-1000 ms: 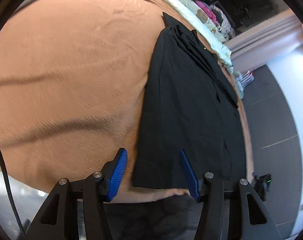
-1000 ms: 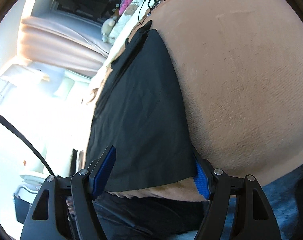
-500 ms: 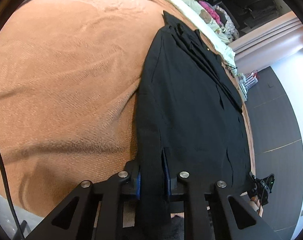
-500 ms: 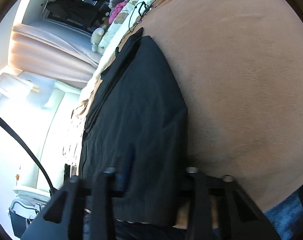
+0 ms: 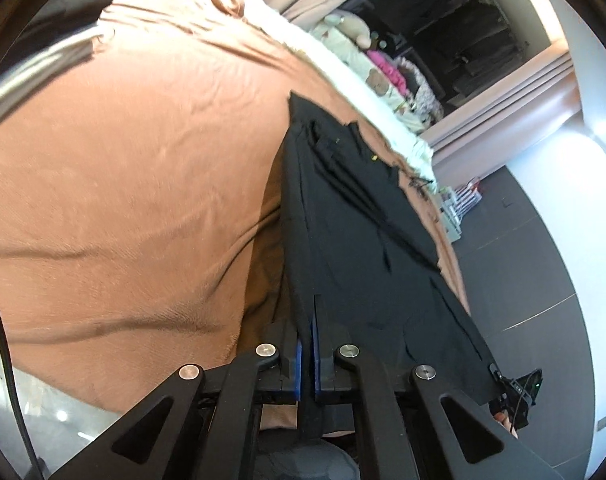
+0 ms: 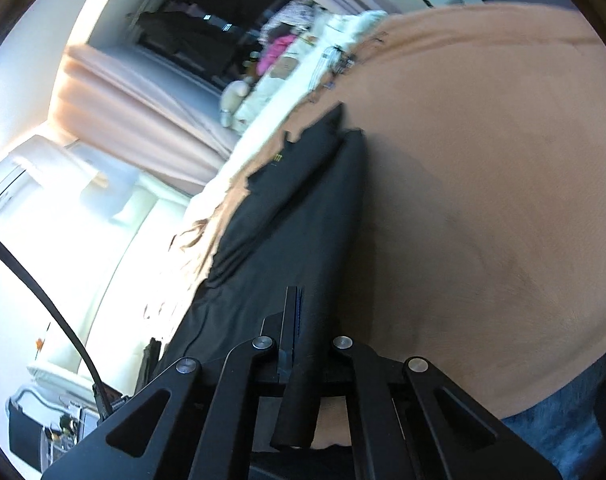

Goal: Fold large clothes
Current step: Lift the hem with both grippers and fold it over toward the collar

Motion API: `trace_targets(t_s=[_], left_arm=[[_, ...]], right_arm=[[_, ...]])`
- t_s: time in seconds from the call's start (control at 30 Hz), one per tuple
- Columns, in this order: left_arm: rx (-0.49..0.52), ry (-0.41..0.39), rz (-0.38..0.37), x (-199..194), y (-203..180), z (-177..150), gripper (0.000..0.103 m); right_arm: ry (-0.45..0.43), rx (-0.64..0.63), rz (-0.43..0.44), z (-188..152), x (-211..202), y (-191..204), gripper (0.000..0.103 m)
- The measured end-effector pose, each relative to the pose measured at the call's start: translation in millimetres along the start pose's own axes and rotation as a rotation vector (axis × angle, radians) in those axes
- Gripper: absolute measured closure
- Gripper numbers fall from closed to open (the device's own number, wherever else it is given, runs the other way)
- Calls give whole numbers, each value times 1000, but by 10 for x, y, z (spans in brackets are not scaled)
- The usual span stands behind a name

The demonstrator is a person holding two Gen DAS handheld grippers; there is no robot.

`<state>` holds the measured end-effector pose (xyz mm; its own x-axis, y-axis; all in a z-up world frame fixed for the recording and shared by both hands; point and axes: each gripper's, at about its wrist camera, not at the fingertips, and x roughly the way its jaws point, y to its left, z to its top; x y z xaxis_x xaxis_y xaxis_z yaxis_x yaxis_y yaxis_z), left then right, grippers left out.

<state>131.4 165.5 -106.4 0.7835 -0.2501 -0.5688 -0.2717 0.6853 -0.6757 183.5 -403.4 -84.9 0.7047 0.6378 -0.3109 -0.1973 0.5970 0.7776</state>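
Nearest the viewer, the left gripper [image 5: 307, 364] has its blue-padded jaws clamped on the near hem of a black coat [image 5: 359, 232], with a thin fold of cloth running up between them. The right gripper [image 6: 295, 344] likewise has its jaws closed tight on the same hem at the coat's other near corner [image 6: 299, 400], where a rolled edge of fabric hangs down past them. Holding both near corners this way looks like the start of a fold, ready to carry the hem over toward the collar.

Beyond the jaws, the coat stretches away lengthwise, its near part raised off the bed [image 5: 123, 184] and its far part, with collar and lapels, lying flat near the bed's edge. The bed is covered by a tan blanket, lightly creased, spreading wide to the left of the left jaws and to the right of the right jaws.

Farther off lie a pale quilt [image 5: 343, 64] and soft toys [image 5: 355, 32], then peach curtains, a dark doorway and a dark grey floor [image 5: 543, 280].
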Motion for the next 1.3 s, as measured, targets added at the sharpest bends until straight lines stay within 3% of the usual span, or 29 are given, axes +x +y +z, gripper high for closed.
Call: trace_targets(t_s=[0.17, 0.43, 0.93, 1.13, 1.3], left_arm=[[-2, -49, -30, -349, -50, -30, 100], [-12, -109, -77, -964, -9, -275, 100], [-10, -170, -141, -1850, 86, -817, 100], [-1, -192, -153, -2086, 101, -979, 100], [17, -211, -161, -2145, -8, -911, 100]], right_arm=[[-19, -26, 41, -118, -275, 94, 103], [-35, -46, 84, -417, -828, -175, 103], [-58, -83, 133, -834, -1272, -199, 103], [-41, -75, 154, -843, -1417, -180, 103], [-38, -91, 150, -627, -1365, -195, 103]])
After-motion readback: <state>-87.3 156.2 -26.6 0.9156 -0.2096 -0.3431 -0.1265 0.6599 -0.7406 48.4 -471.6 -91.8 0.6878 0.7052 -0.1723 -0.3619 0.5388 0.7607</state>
